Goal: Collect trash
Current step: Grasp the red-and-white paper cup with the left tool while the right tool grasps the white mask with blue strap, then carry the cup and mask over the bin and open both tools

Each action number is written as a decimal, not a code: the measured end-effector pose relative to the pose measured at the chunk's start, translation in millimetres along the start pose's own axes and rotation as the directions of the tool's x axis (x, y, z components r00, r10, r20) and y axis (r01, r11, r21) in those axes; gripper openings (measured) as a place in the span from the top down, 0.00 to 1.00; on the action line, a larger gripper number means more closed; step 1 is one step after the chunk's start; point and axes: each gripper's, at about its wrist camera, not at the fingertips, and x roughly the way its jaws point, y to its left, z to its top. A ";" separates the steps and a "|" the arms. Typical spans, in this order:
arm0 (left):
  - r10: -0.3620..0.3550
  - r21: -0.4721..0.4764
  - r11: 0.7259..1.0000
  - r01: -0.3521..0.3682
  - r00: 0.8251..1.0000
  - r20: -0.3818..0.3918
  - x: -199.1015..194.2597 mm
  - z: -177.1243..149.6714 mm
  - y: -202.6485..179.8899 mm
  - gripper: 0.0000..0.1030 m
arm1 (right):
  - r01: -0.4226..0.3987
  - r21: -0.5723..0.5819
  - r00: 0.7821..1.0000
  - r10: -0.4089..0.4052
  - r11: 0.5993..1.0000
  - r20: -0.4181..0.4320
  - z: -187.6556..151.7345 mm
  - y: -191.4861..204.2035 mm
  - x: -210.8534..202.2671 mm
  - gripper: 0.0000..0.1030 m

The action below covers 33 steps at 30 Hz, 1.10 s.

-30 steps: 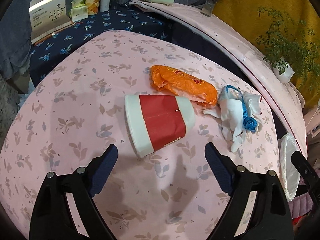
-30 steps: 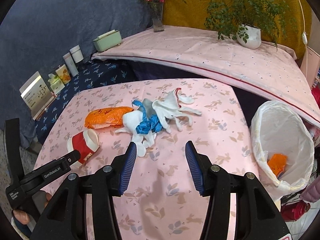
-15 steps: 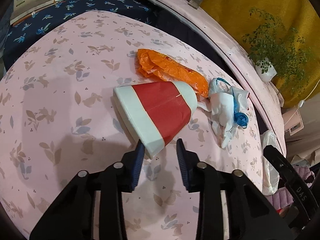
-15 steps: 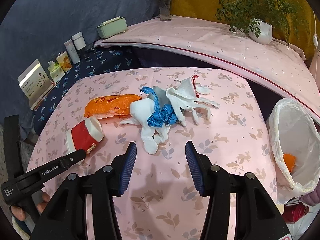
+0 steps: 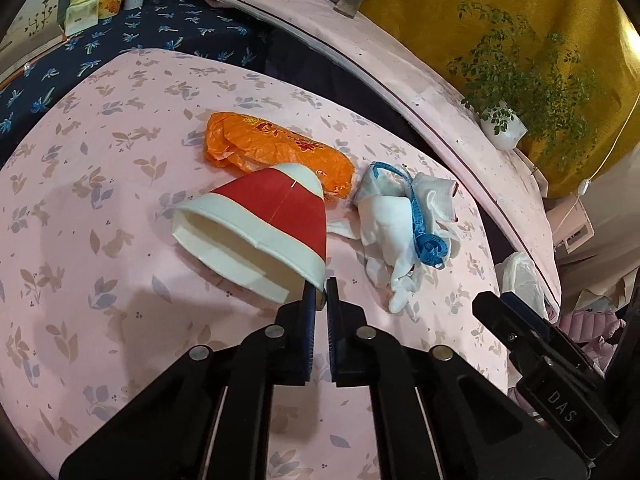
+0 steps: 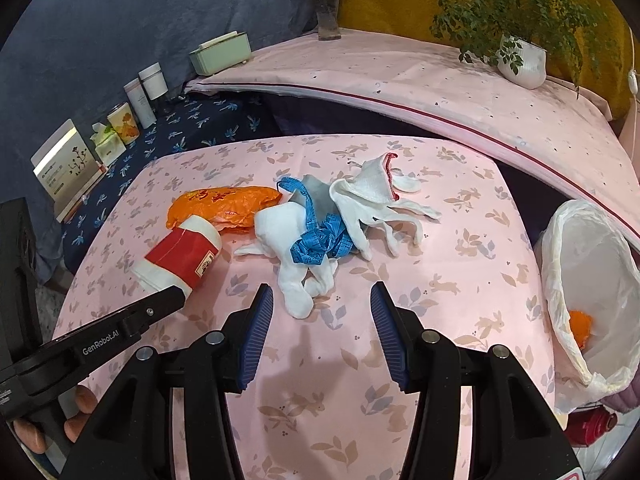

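the left gripper (image 5: 321, 294) is clamped on the rim of the flattened red-and-white cup (image 5: 264, 226), which lies on the pink cloth (image 5: 100, 280) beside the orange wrapper (image 5: 276, 148). the right gripper (image 6: 322, 308), jaws apart and holding nothing, hovers near the white gloves (image 6: 372, 208) and blue tape (image 6: 320, 240). its arm reads "das"; the left's reads "genrobot.ai". the bin bag (image 6: 592, 280) hangs off the cloth's right edge.

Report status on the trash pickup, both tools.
Left tool shut on paper cup rim. Right tool open, empty, before the white gloves. Bin bag at table's right edge, nothing between.
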 end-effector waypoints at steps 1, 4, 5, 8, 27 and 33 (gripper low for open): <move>0.002 0.002 1.000 -0.002 1.000 0.000 0.1 1.2 -2.5 0.96 | 0.000 -0.002 1.000 0.000 1.000 0.000 1.5 0.0 1.4 0.52; 0.006 0.007 1.000 -0.006 1.000 0.006 -2.0 1.9 -6.8 0.97 | -0.008 -0.006 1.000 0.008 1.000 -0.004 6.8 0.4 8.8 0.52; 0.010 0.011 1.000 -0.010 1.000 0.008 -3.0 2.5 -7.6 0.97 | -0.013 -0.005 1.000 0.013 1.000 -0.004 8.7 0.7 11.5 0.54; 0.015 0.020 1.000 -0.016 1.000 0.018 -7.5 2.6 -11.0 0.97 | -0.025 0.001 1.000 0.025 1.000 -0.010 14.2 1.4 21.9 0.56; 0.037 0.119 0.992 -0.043 0.998 0.048 -22.3 4.8 -54.1 0.97 | -0.104 0.058 0.994 0.105 0.993 -0.022 20.4 -10.7 31.1 0.90; 0.013 0.172 0.985 -0.023 0.998 0.059 -29.8 1.0 -86.7 0.97 | -0.121 0.069 0.991 0.117 0.990 0.063 28.0 -22.7 -9.3 0.91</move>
